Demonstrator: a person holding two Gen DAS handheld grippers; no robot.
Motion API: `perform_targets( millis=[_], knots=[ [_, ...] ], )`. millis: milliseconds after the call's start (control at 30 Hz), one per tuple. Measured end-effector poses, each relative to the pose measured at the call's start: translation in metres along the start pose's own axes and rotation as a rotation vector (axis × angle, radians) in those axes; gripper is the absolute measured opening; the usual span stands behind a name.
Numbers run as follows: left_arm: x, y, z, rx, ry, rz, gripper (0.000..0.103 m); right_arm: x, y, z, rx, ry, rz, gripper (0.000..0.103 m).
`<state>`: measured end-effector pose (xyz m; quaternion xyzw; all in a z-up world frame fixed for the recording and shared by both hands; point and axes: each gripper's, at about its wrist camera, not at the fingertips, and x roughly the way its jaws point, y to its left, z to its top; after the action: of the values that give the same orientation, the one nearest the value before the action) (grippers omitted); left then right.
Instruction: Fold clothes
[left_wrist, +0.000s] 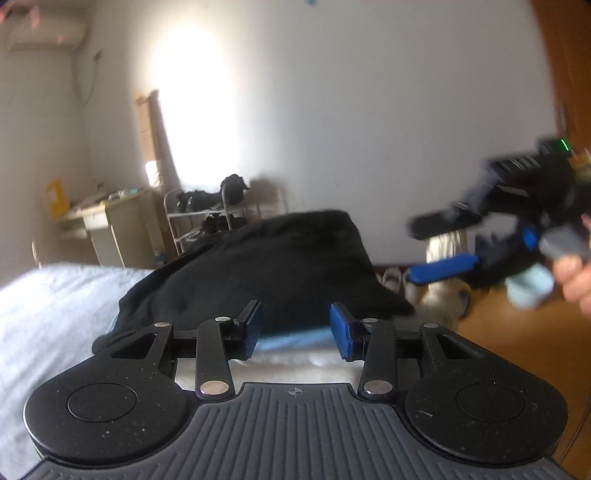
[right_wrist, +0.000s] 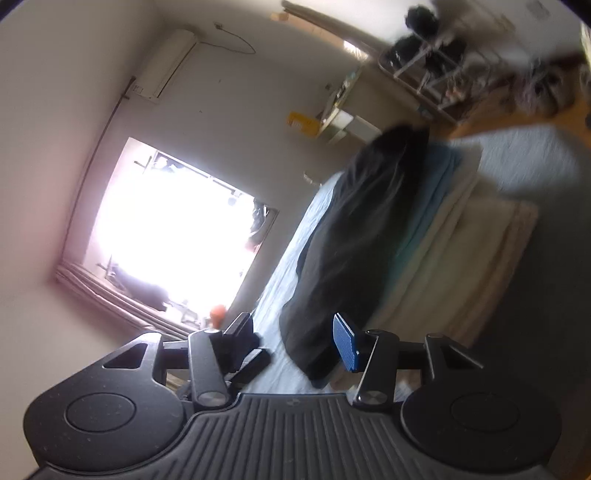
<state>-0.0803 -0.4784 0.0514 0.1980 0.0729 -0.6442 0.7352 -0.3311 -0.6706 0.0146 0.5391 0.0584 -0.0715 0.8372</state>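
Here, left wrist view, read left to right. Pale blue bed (left_wrist: 48, 314) fills the lower left. One black garment (left_wrist: 266, 266) lies heaped mid-frame, directly ahead of the left gripper (left_wrist: 295, 330), long axis running away from the camera. It rests on one blue cloth (left_wrist: 291, 339) and one cream cloth (left_wrist: 295, 360), so three cloths stacked.

Left gripper: jaws partly apart, nothing between them, garment just beyond the tips. Right gripper (left_wrist: 439, 245), right of frame and blurred, hangs clear of the pile over the wood floor (left_wrist: 517, 350); jaws parted, empty, a hand (left_wrist: 576, 273) behind it.

Judgement: left gripper is nearer the garment's near edge; the right must cross leftward.

Count: two grippers, one black garment.
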Motion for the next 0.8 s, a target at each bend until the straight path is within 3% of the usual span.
perform_targets(
  millis=[200,333,533,700,800],
  knots=[
    [0.001,-0.036,-0.007,0.204,-0.013,0.024,0.040,0.023,-0.026,-0.001,0.116,0.034,-0.013,0.051],
    [0.002,-0.052,-0.008,0.309,-0.025,0.027,0.040,0.032,-0.029,-0.004,0.118,0.058,-0.013,0.048],
    [0.007,-0.063,-0.008,0.384,-0.039,0.005,0.040,0.033,-0.030,-0.002,0.107,0.026,0.008,0.037],
    [0.012,-0.067,-0.007,0.417,-0.053,0.022,0.040,0.035,-0.026,-0.001,0.084,0.015,0.031,0.016],
    [0.011,-0.066,-0.006,0.410,-0.068,0.024,0.040,0.035,-0.023,-0.002,0.060,0.000,0.038,0.010]
  ],
)
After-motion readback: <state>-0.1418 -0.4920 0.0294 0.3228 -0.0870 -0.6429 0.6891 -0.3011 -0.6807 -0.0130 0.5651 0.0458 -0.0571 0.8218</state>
